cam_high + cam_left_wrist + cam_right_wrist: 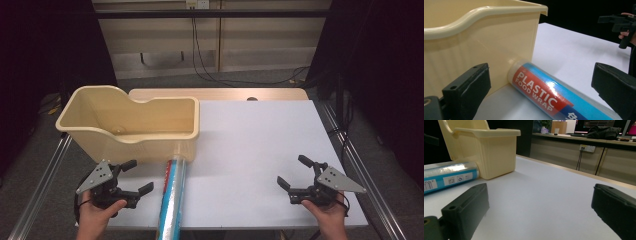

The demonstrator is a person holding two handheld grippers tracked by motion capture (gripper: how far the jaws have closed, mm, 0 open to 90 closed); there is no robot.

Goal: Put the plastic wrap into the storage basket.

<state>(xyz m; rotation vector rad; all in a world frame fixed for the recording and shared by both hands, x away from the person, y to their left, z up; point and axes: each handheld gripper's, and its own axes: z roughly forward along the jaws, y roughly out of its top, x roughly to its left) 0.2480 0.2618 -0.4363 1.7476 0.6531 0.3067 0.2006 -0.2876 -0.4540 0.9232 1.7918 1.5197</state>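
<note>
A cream plastic bin (125, 125) stands at the table's left. A long roll of plastic food wrap (173, 195) lies on the white tabletop, its far end touching the bin's front wall and its near end past the table's front edge. In the left gripper view the roll (549, 96) lies between and beyond the two jaws, against the bin (486, 42). My left gripper (139, 176) is open just left of the roll, touching nothing. My right gripper (294, 171) is open near the front right, nothing between its jaws. The right gripper view shows the roll (449, 180) and bin (489, 152) at left.
The white table (260, 140) has a wooden strip along its far edge. Metal rails run down both sides. Cables hang against a cabinet behind the table. In the left gripper view, the other hand's gripper (621, 25) shows at the upper right.
</note>
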